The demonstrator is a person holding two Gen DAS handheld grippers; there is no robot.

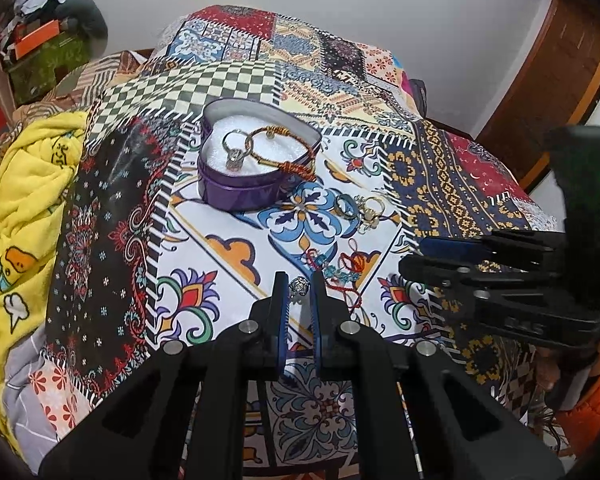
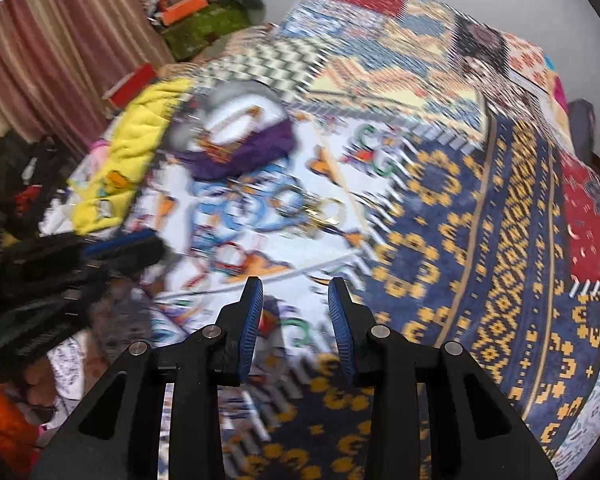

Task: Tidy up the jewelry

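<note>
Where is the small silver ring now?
In the left wrist view, the small silver ring sits between the tips of the left gripper, low and central, just left of the red beaded bracelet on the patterned bedspread.

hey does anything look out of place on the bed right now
One thing: the braided bracelet sits half in the purple box, its knotted end hanging over the rim. Several rings and a red cord bracelet lie loose on the bedspread.

The left tongs (image 1: 300, 286) are nearly closed, while the right tongs (image 2: 296, 292) are spread apart.
</note>
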